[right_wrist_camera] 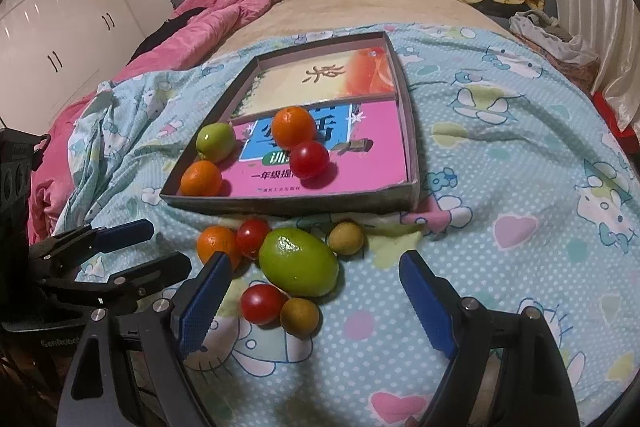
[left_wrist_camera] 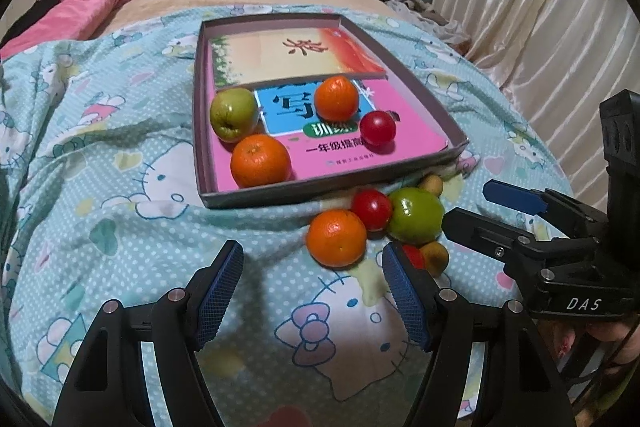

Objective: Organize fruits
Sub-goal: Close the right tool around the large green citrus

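Both tongs, left tongs (left_wrist_camera: 312, 291) and right tongs (right_wrist_camera: 316, 301), are held apart, empty; the orange (left_wrist_camera: 337, 238) is found just beyond the left, slightly right.

Three round orange tangerines (right_wrist_camera: 293, 127) show: two in the shallow grey cardboard box (right_wrist_camera: 412, 131), one outside. Three glossy red cherry tomatoes (right_wrist_camera: 309, 159) appear, one boxed. Two smooth green fruits (right_wrist_camera: 298, 262) lie there, one boxed. Two small olive-brown round fruits (right_wrist_camera: 345, 237) sit outside. Two printed books (right_wrist_camera: 384, 151) line the box.
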